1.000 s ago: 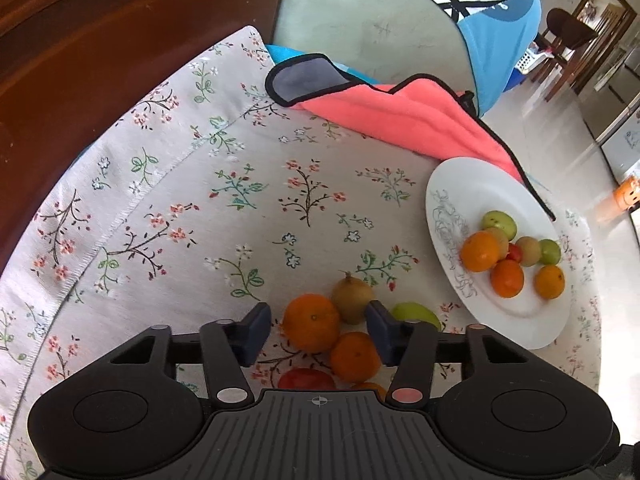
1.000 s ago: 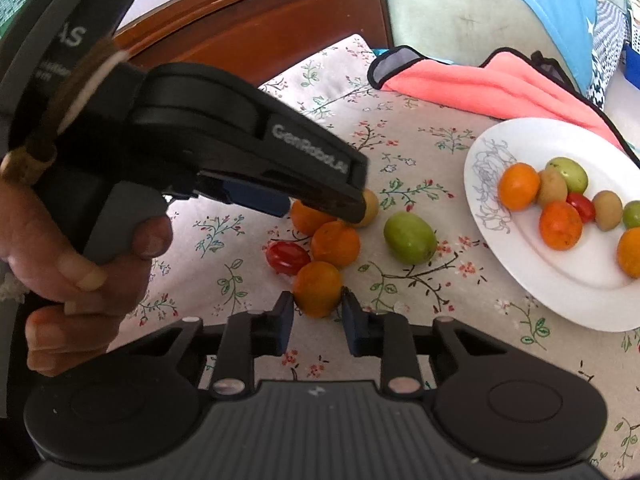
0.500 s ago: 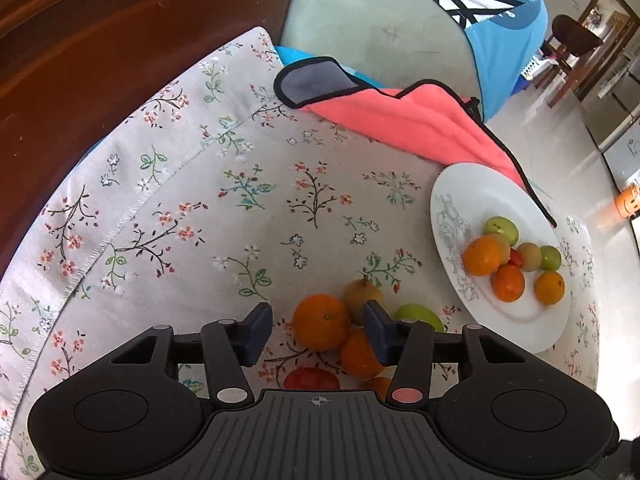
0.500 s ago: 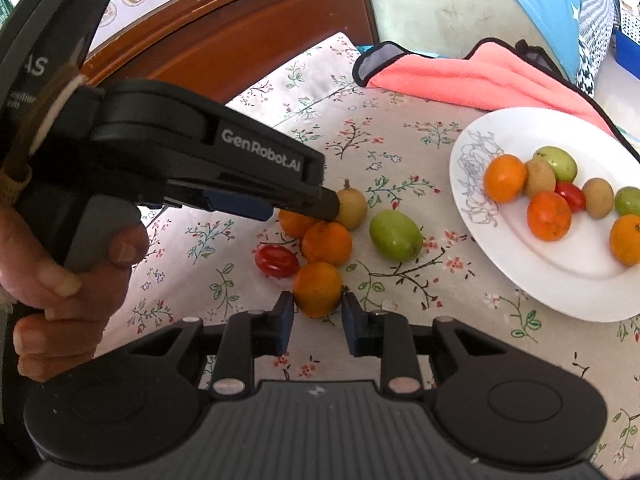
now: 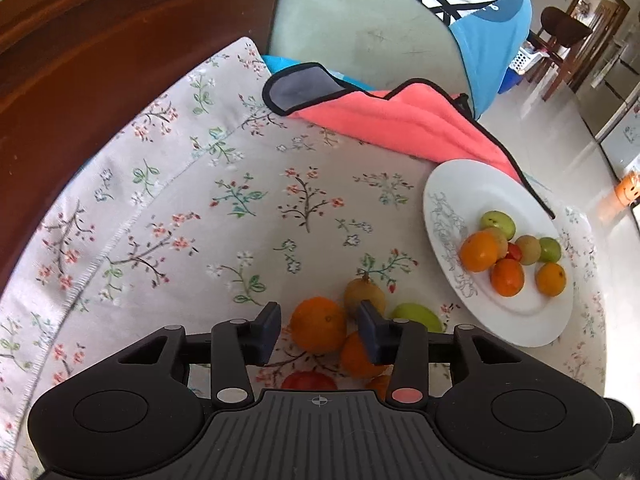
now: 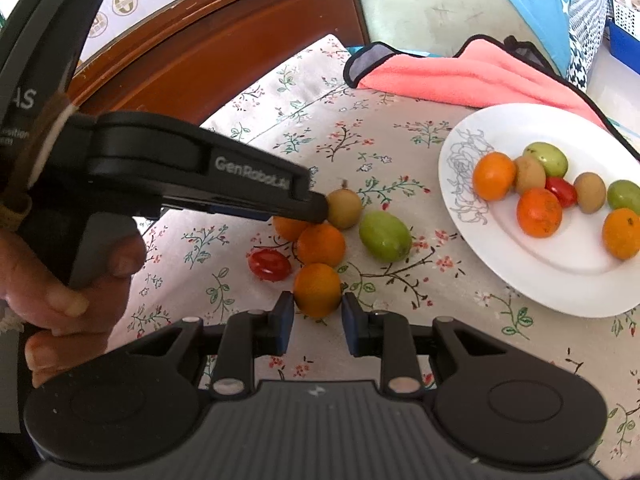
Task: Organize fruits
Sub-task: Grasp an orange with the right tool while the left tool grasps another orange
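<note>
Loose fruit lies on the floral tablecloth: three oranges, a brown kiwi-like fruit (image 6: 344,209), a green fruit (image 6: 385,236) and a red tomato (image 6: 269,265). A white plate (image 6: 568,280) at the right holds several fruits. My left gripper (image 5: 318,328) is open with its fingers on either side of the far orange (image 5: 318,330). My right gripper (image 6: 317,318) has its pads close on both sides of the nearest orange (image 6: 317,290); the frames do not show whether they touch it. The left gripper's body (image 6: 192,176) crosses the right wrist view.
A pink towel with black trim (image 5: 400,120) lies at the cloth's far edge, partly under the plate (image 5: 480,184). A chair with blue cover (image 5: 400,20) stands behind. Dark wooden furniture (image 5: 100,40) borders the left side.
Both grippers have moved slightly back and up from the fruit pile. The left jaws have narrowed a little around the far orange. The right jaws stay around the nearest orange.
</note>
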`<action>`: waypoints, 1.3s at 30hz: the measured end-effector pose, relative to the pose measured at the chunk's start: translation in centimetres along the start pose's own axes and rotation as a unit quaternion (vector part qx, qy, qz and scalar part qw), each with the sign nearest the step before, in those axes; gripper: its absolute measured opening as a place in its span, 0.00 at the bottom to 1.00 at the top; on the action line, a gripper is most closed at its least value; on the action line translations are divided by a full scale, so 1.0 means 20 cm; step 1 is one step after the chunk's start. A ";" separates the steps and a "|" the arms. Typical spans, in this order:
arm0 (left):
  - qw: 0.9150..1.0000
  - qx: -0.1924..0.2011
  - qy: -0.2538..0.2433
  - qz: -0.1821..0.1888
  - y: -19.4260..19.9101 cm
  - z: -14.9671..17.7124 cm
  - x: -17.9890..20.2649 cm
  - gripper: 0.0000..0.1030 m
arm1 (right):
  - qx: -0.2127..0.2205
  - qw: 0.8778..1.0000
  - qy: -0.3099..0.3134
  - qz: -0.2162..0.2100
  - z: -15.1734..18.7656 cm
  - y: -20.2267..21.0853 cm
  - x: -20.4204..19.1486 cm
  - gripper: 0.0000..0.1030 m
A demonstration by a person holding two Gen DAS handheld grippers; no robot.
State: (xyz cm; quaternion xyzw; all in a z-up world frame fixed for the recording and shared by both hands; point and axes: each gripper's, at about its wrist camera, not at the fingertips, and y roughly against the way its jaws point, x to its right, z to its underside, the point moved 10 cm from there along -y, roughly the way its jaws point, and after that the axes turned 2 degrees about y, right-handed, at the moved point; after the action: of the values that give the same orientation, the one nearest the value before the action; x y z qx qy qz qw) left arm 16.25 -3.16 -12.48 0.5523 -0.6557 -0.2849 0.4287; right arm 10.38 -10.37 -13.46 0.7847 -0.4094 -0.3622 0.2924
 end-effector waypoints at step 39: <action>0.999 0.041 0.000 -0.002 0.14 -0.07 0.01 0.26 | 0.028 0.999 -0.014 -0.011 -0.04 0.14 0.07 0.23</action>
State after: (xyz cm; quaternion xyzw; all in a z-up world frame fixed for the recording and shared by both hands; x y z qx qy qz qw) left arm 16.25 -2.52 -9.44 0.5709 -0.6653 -0.2589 0.4055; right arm 10.36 -12.87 -11.28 0.7918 -0.4152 -0.3648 0.2600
